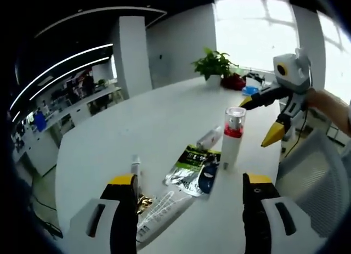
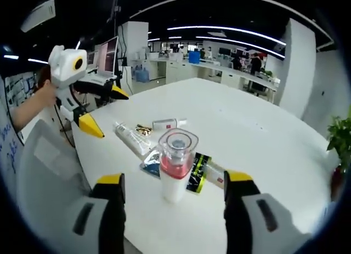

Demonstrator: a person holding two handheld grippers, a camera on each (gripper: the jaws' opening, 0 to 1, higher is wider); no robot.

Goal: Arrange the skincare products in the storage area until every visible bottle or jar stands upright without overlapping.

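Jaws of the left gripper (image 1: 189,191) stand wide apart at the bottom of the left gripper view, holding nothing; the left one hangs over the near end of a white tube (image 1: 164,210) that lies flat on the white table (image 1: 137,122), though whether it touches cannot be told. Just past the tube lies a shiny foil sachet (image 1: 192,166), also flat. Beside the sachet a white bottle (image 1: 232,139) with a red band and a clear cap stands upright between the two jaws' lines of sight. A small white tube (image 1: 209,137) lies on its side just behind the bottle, and another slim tube (image 1: 135,166) lies near the left jaw.

In the right gripper view, the right gripper (image 2: 173,196) likewise has its jaws spread wide and empty, with the same bottle (image 2: 176,163) standing upright between and just beyond them, free of both. The sachet (image 2: 198,169) lies behind the bottle, the long tube (image 2: 131,137) beyond it to the left.

Farther off, the right gripper (image 1: 263,119) shows in the left gripper view, raised above the table edge with yellow tips apart, held by a hand (image 1: 329,106). A potted plant (image 1: 214,65) sits at the table's far end.
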